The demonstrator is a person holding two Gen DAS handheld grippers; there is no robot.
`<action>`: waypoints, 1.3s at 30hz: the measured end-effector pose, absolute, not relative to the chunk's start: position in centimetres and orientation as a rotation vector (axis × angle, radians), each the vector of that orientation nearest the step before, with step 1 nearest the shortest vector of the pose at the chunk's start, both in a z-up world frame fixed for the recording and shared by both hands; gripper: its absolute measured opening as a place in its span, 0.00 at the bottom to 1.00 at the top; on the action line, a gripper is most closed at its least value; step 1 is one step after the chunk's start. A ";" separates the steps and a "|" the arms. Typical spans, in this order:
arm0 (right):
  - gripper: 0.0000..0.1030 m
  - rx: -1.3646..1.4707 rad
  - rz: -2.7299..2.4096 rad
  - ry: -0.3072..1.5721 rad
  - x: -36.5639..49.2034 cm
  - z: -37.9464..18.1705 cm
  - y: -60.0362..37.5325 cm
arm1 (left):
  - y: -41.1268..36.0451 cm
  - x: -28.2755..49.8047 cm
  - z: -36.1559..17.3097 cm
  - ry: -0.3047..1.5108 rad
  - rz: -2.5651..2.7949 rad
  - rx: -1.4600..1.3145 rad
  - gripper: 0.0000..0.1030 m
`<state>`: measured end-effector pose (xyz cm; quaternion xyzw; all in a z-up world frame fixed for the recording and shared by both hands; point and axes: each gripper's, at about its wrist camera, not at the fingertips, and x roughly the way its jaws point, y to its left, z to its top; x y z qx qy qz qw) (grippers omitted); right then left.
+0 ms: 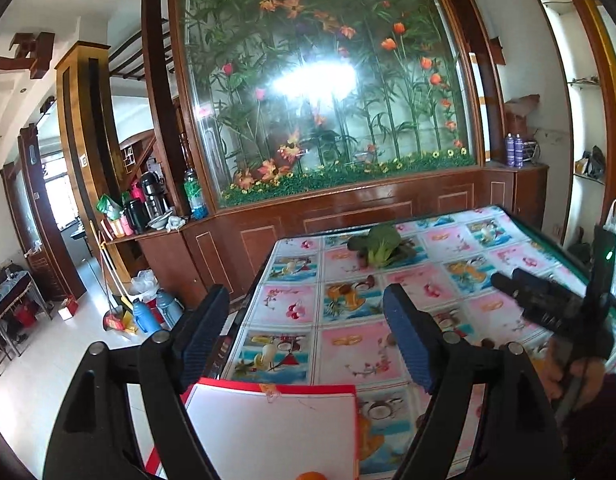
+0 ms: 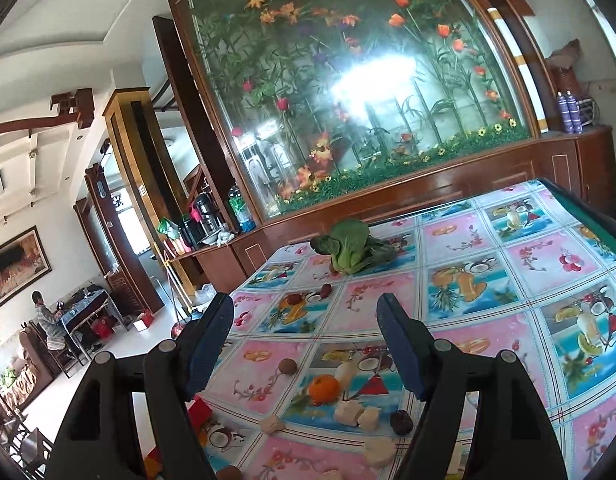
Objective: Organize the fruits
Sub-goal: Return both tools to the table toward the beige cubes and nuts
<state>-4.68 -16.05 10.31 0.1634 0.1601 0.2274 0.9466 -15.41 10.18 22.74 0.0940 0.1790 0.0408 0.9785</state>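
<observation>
Two black two-finger grippers with blue ribbed pads hang above a table covered in a glossy oilcloth (image 2: 487,256) printed with pink and blue fruit squares. The left gripper (image 1: 304,334) has its jaws spread wide with nothing between them; below it lies a white rectangular tray with a red rim (image 1: 268,432), and the top of a small orange fruit (image 1: 308,476) shows at the bottom edge of the left wrist view. The right gripper (image 2: 306,340) also stands with jaws apart and empty, and appears in the left wrist view as a dark shape (image 1: 547,300) held in a hand (image 1: 575,380). On the cloth under it rest a round orange tangerine (image 2: 323,388), a brown round longan-like fruit (image 2: 287,367), a dark wrinkled date (image 2: 401,422), a red date (image 2: 325,290) farther back, and several pale beige chunks (image 2: 357,414) near the tangerine. A green leafy bok choy (image 2: 351,248) lies toward the far edge of the table. Behind the table stands a wooden cabinet with a glass panel of artificial flowers (image 2: 347,80).
</observation>
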 end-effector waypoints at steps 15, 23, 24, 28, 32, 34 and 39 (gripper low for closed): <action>0.76 0.325 0.465 0.400 -3.8 10.0 -18.7 | 3.0 -16.1 29.8 0.300 -0.019 0.260 0.91; 0.76 0.316 0.453 0.623 -0.3 7.2 -19.8 | 6.9 -10.8 18.6 0.605 0.028 0.124 0.91; 0.76 0.305 0.443 0.645 -0.2 6.9 -19.7 | 7.6 -10.0 16.9 0.653 0.032 0.098 0.91; 0.76 0.251 0.411 0.746 0.4 5.8 -19.8 | 8.0 -9.3 12.7 0.739 0.042 0.055 0.91; 0.74 0.238 0.427 0.811 -0.1 5.3 -20.9 | 6.6 -9.7 9.4 0.801 -0.019 0.061 0.91; 0.70 0.224 0.433 0.819 -1.2 5.0 -21.5 | 5.9 -10.2 7.8 0.831 -0.054 0.080 0.91; 0.62 0.183 0.498 0.853 -2.6 4.2 -21.2 | 5.5 -11.6 6.4 0.826 -0.104 0.113 0.91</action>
